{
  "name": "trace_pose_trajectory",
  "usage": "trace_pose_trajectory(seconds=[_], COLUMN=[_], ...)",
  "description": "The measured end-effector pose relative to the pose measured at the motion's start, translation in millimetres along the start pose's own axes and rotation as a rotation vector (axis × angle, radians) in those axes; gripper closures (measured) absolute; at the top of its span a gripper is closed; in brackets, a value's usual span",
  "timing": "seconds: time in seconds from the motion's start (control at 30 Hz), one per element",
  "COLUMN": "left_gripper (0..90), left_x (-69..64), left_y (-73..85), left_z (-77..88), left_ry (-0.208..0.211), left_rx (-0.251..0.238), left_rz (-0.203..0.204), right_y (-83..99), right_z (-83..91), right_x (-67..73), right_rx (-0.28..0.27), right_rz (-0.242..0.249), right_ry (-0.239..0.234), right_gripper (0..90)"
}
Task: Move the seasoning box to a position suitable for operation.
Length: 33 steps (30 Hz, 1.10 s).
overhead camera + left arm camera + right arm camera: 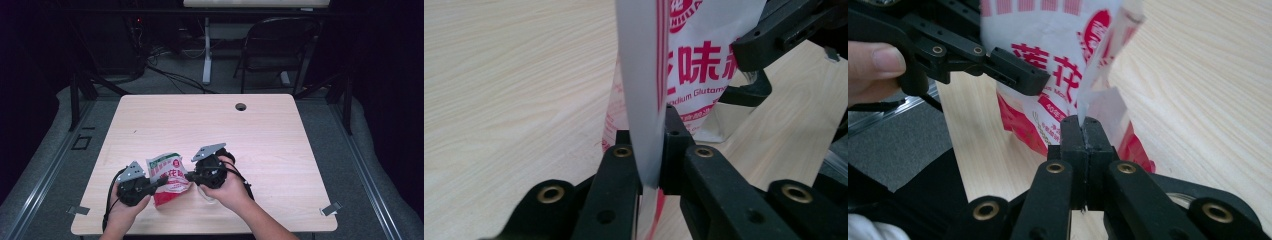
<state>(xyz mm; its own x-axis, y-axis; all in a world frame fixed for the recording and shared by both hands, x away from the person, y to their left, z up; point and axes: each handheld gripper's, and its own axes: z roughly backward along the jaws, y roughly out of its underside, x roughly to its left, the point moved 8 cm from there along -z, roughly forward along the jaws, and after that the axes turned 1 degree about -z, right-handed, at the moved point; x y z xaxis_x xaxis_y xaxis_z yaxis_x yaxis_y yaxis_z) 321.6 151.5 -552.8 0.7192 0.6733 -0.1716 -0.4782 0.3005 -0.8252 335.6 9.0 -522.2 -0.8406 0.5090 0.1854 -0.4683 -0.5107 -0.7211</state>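
Note:
A white and red plastic bag [167, 175] with red printed characters hangs between the two grippers near the table's front edge. My left gripper [161, 182] is shut on the bag's left edge; in the left gripper view the white bag [644, 100] runs up out of the closed jaws [650, 165]. My right gripper [190, 175] is shut on the bag's right side; in the right gripper view a thin fold of the bag [1088, 60] is pinched at the tips [1082, 135]. The left gripper [1013, 70] also appears there, clamped on the bag.
The light wooden table [280, 145] has a round cable hole [240, 106] near its far edge. A black folding chair [280, 45] and a white desk leg [206, 50] stand on the floor beyond. Metal clips [331, 208] sit at the front corners.

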Motion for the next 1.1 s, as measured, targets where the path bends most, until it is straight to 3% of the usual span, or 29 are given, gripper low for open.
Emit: trace_pose_trajectory(seconds=[0.17, 0.23, 0.37, 0.53, 0.73, 0.9, 1.1], left_gripper=[65.5, 63.5, 57.4, 47.8, 41.5, 33.6, 32.1], left_x=[3.4, 3.5, -3.8, -5.2, -6.8, -5.5, -2.9], left_y=[7.8, 15.2, 18.6, 23.6, 27.8, 35.7, 45.6], left_z=[-3.7, -7.8, -12.4, -17.9, -21.1, -28.1, -38.4], left_ry=[-0.008, 0.003, 0.047, 0.036, 0.055, 0.112, 0.096], left_rx=[0.015, 0.032, 0.035, 0.033, 0.034, 0.037, 0.071], left_rz=[0.023, 0.041, 0.037, 0.050, 0.060, 0.139, 0.146], right_y=[1.6, 2.9, 3.9, 6.5, 11.6, 15.7, 19.5], right_z=[0.6, 1.5, 1.9, 2.3, 4.4, 6.0, 6.9], right_x=[-0.1, -0.3, -0.1, 0.6, 2.4, 2.8, 4.2], right_rx=[-0.002, 0.001, -0.001, -0.002, 0.008, 0.025, 0.054], right_rz=[-0.005, -0.004, -0.006, -0.008, -0.009, -0.010, 0.003], right_ry=[-0.016, -0.015, -0.023, -0.034, -0.039, -0.051, -0.053], right_gripper=[90.0, 90.0, 90.0, 90.0, 90.0, 89.5, 88.0])
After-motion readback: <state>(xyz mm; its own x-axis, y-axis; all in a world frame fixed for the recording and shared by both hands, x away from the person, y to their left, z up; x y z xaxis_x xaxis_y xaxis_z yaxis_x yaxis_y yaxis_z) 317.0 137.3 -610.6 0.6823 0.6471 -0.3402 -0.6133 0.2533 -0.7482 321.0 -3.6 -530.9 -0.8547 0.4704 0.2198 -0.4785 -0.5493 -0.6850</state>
